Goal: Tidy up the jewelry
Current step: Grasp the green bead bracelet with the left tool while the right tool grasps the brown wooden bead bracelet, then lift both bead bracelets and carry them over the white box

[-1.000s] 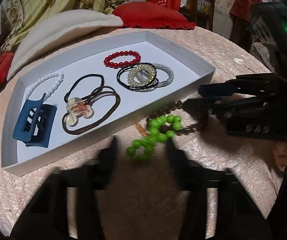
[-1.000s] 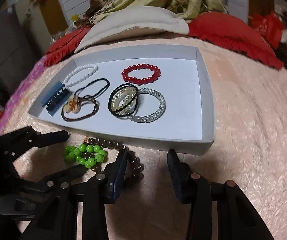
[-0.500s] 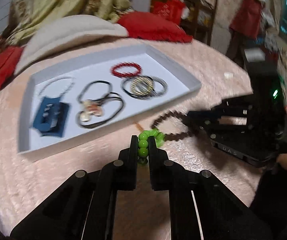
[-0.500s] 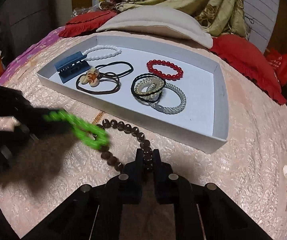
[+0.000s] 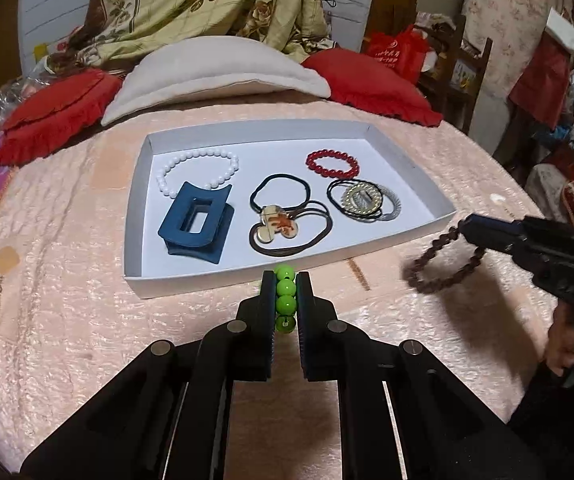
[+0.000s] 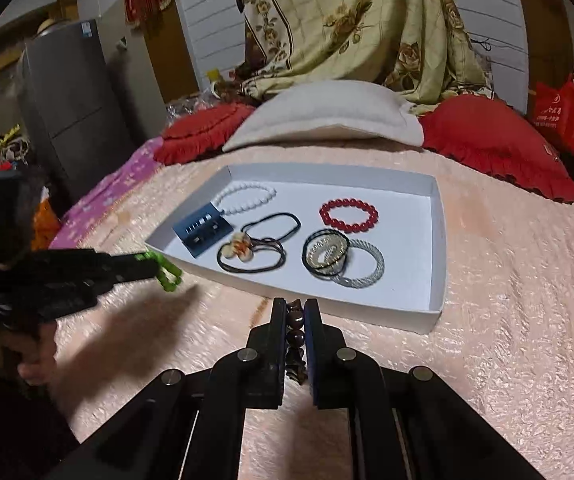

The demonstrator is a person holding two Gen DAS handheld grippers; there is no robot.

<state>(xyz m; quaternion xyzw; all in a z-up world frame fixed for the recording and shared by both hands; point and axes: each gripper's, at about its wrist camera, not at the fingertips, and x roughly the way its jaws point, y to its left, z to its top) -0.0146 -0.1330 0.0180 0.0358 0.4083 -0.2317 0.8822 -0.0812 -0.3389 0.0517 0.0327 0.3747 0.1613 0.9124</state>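
I've got the left gripper (image 5: 286, 300) pinching the green bead bracelet (image 5: 286, 298), right gripper (image 6: 295, 332) pinching the brown bead bracelet (image 6: 295, 320); the white tray (image 5: 247, 276) already holds the rest, both drops left.

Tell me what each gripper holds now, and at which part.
The left gripper is shut on the green bead bracelet, pinching a short run of beads. The right gripper is shut on the brown bead bracelet, also on its beads.
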